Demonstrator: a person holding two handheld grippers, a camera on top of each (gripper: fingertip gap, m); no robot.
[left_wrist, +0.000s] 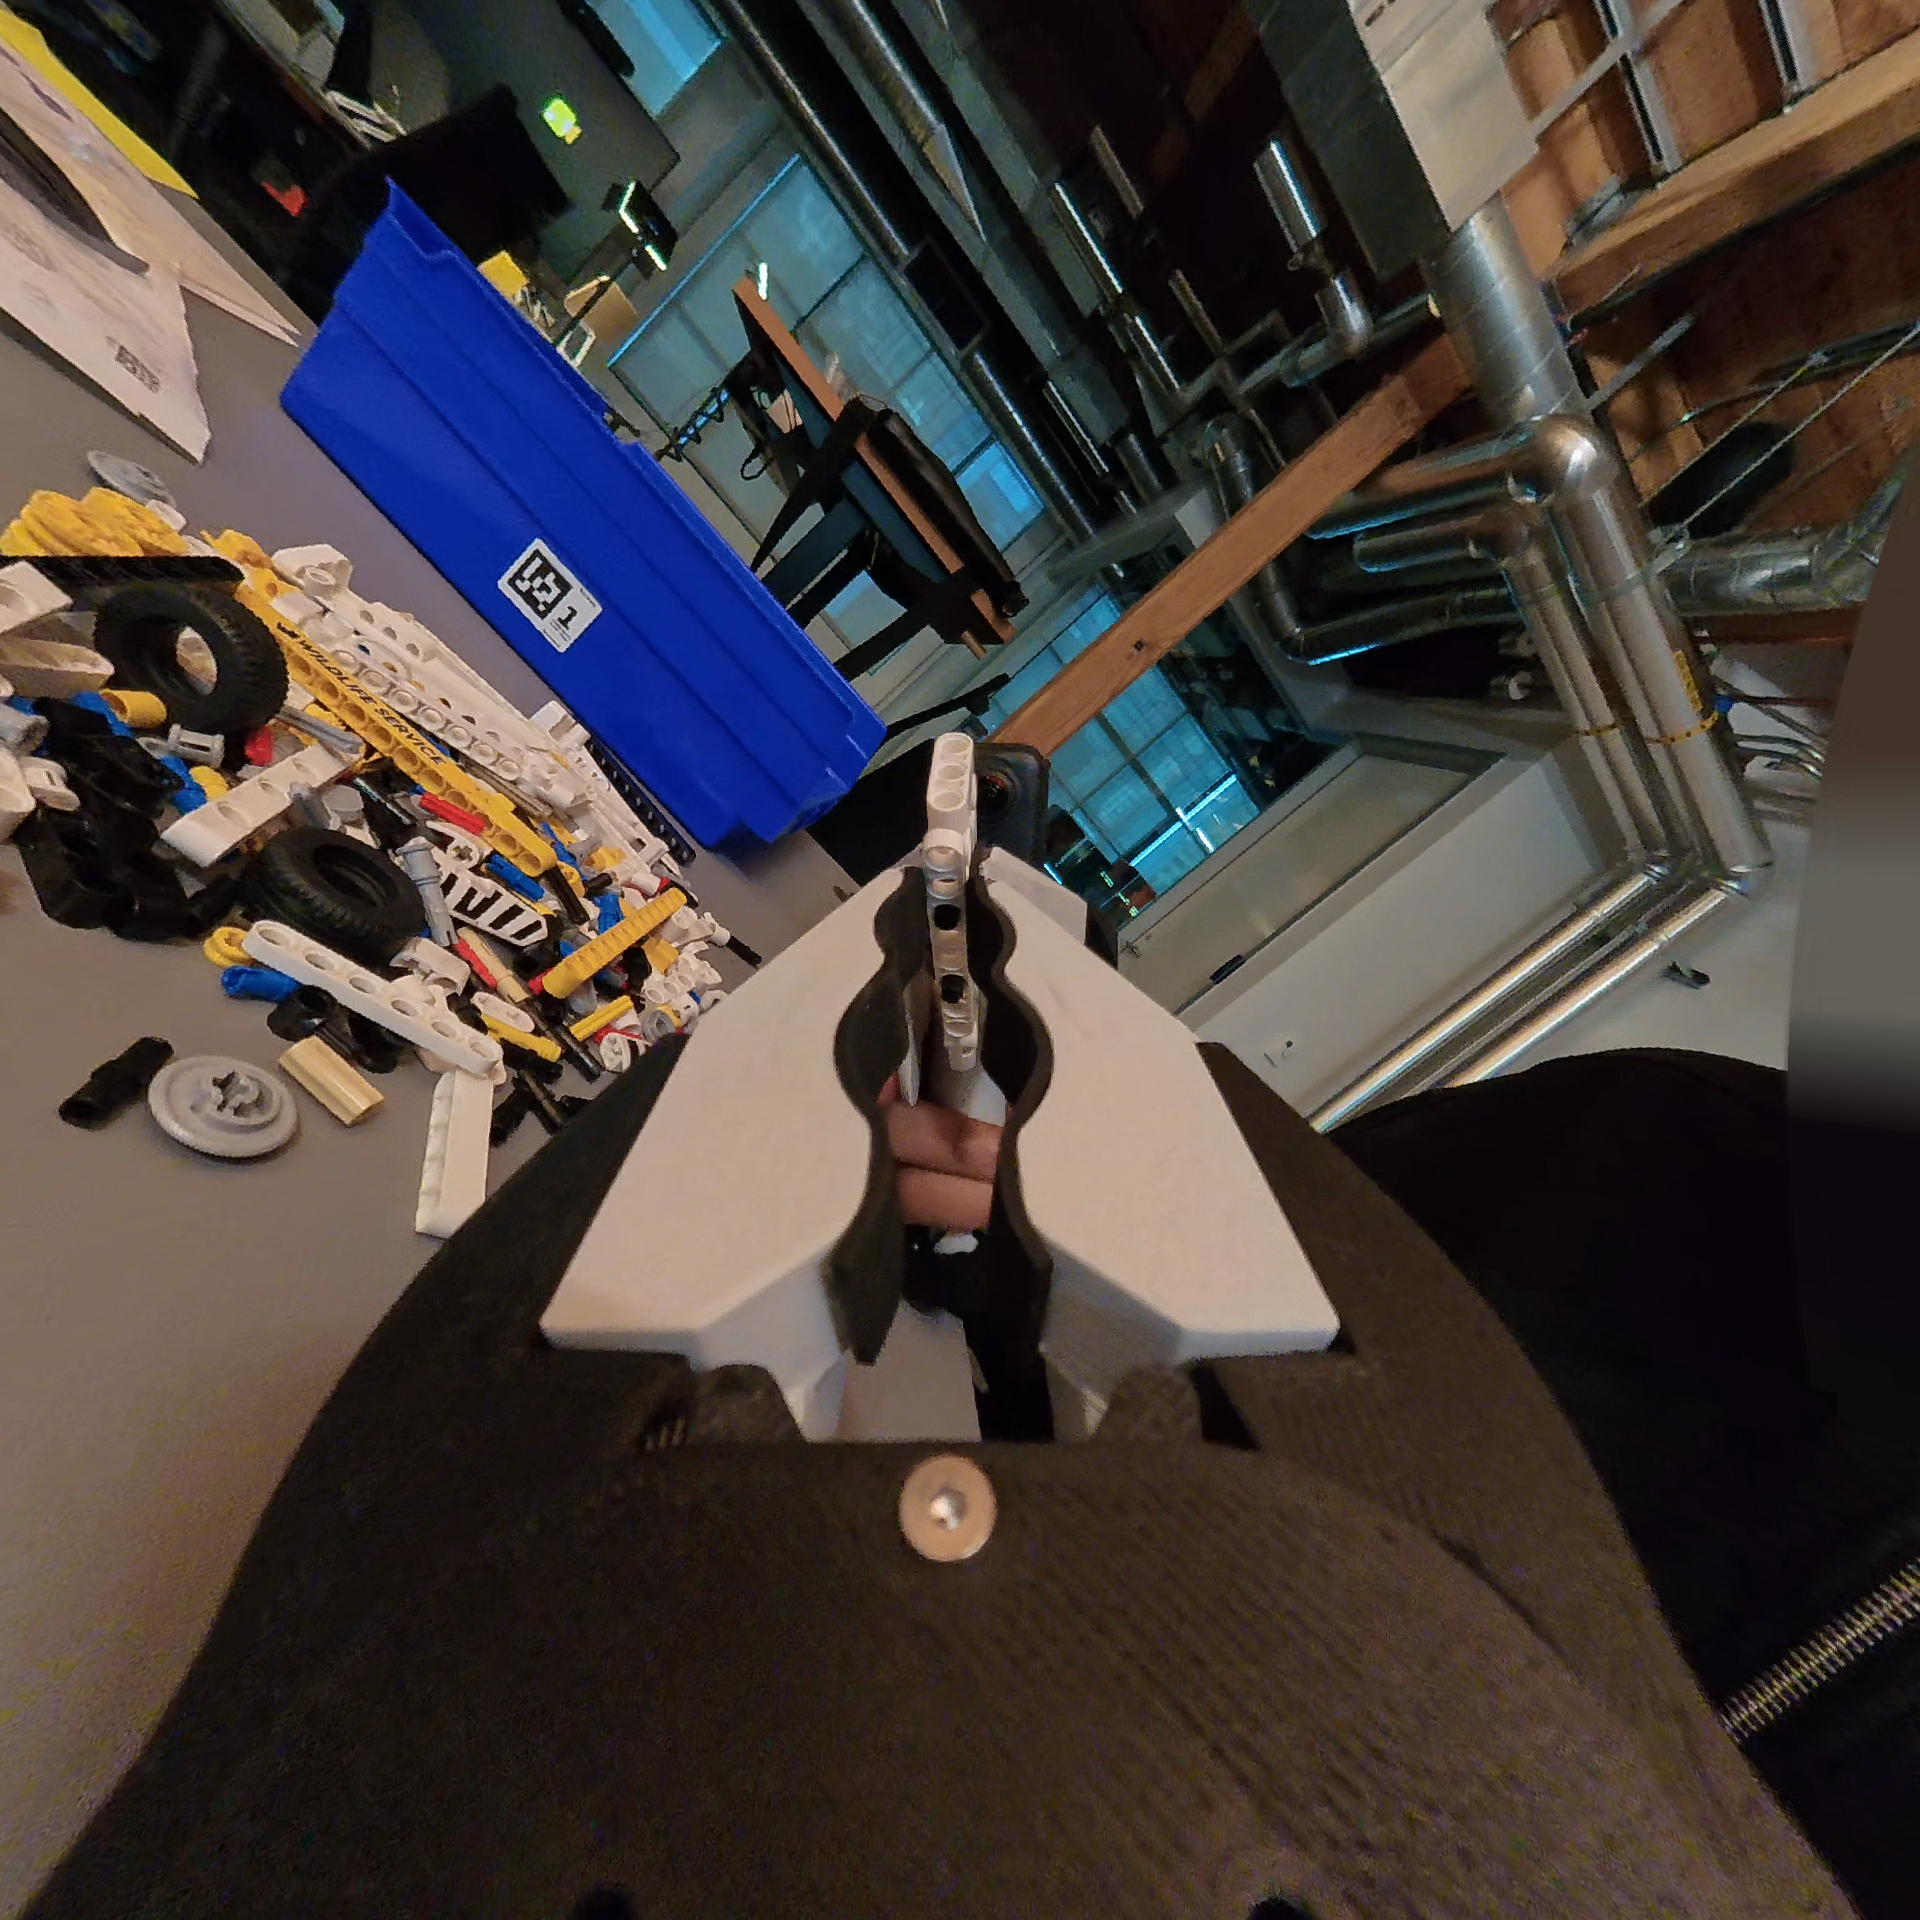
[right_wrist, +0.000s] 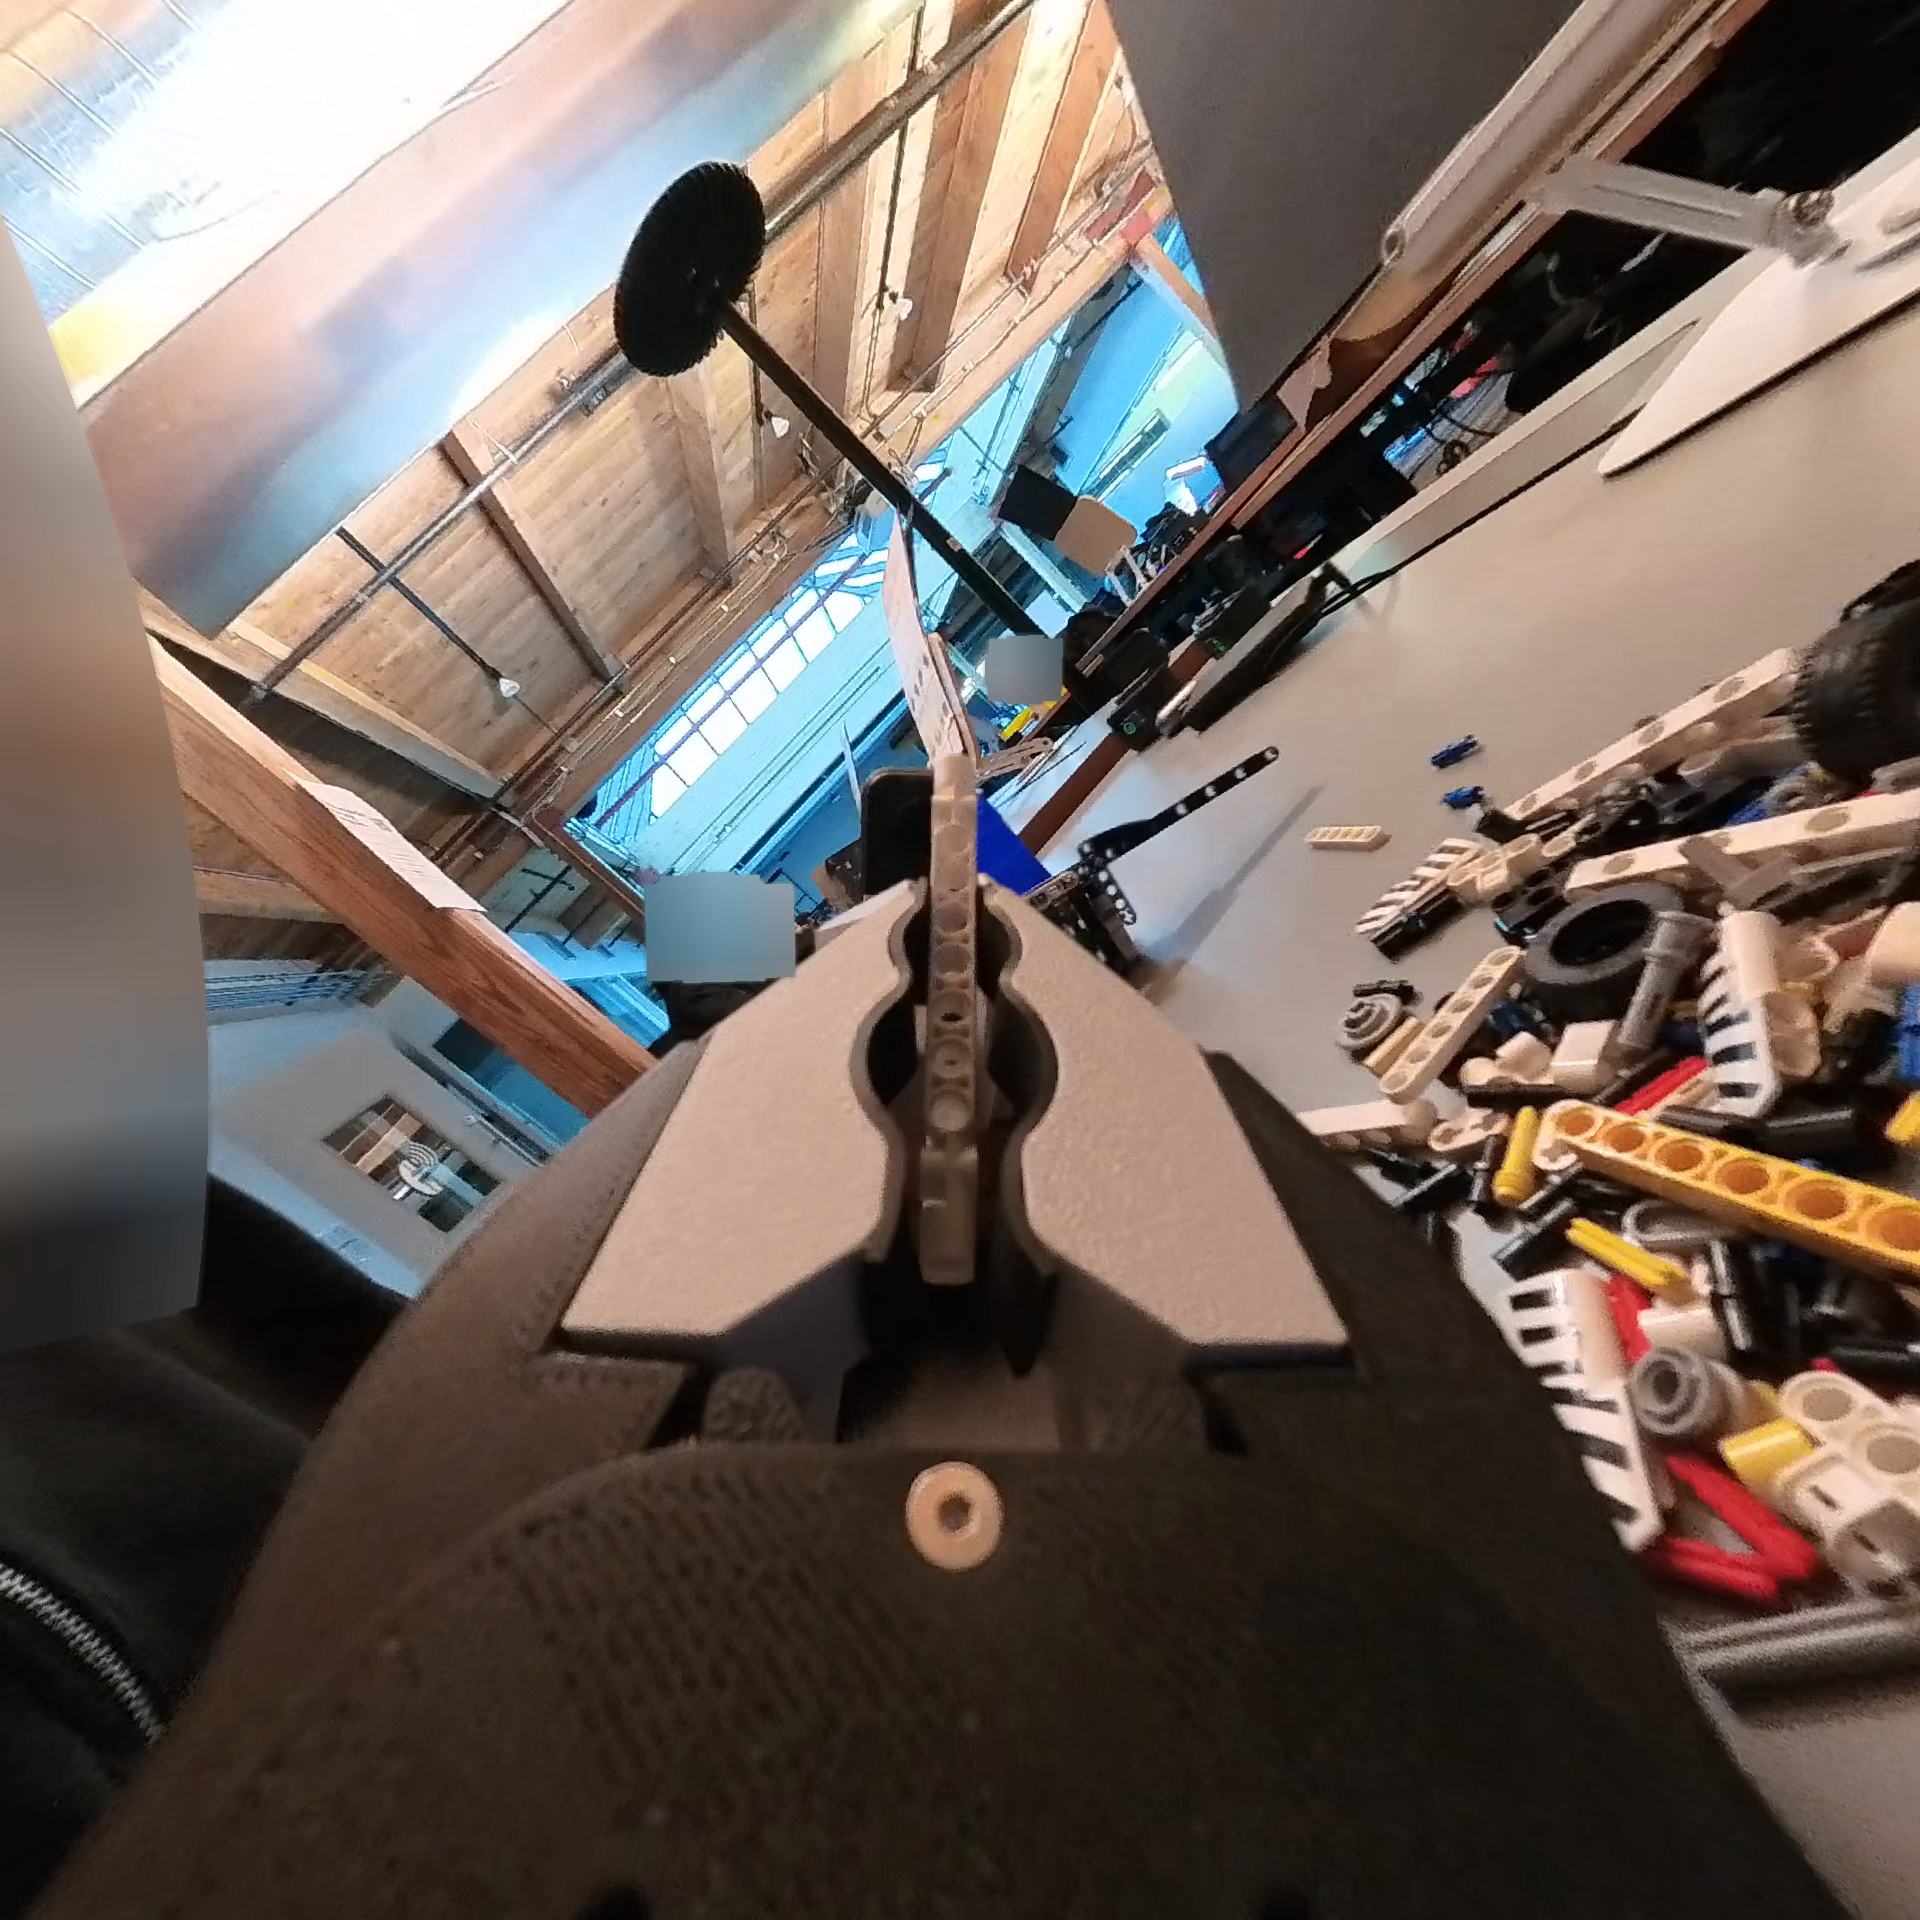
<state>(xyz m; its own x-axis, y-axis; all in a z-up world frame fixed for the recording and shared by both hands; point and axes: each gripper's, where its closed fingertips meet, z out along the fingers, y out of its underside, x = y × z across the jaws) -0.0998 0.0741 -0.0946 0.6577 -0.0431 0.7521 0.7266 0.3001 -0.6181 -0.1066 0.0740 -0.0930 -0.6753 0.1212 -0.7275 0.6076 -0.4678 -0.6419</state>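
Note:
In the left wrist view my left gripper (left_wrist: 940, 881) is shut on a white beam with holes (left_wrist: 951, 800); the beam stands edge-on and sticks out past the fingertips. A hand (left_wrist: 945, 1153) shows behind the jaws. The other gripper's black camera (left_wrist: 1013, 800) sits just beyond the beam. In the right wrist view my right gripper (right_wrist: 951, 888) is shut on a pale beam with holes (right_wrist: 953, 997). Beyond it a long black axle (right_wrist: 831, 436) rises to a black gear (right_wrist: 689, 270). I cannot tell whether both grippers hold one piece.
A pile of white, yellow, black, red and blue building parts (left_wrist: 343, 790) lies on the grey table (left_wrist: 156, 1351), with tyres (left_wrist: 192, 655) and a grey wheel hub (left_wrist: 221, 1104). A blue bin (left_wrist: 582, 540) stands behind. The pile (right_wrist: 1662, 1143) and a black beam frame (right_wrist: 1143, 842) show at right. Both grippers' tips are roughly 12 centimeters from the grey wheel hub (left_wrist: 221, 1104).

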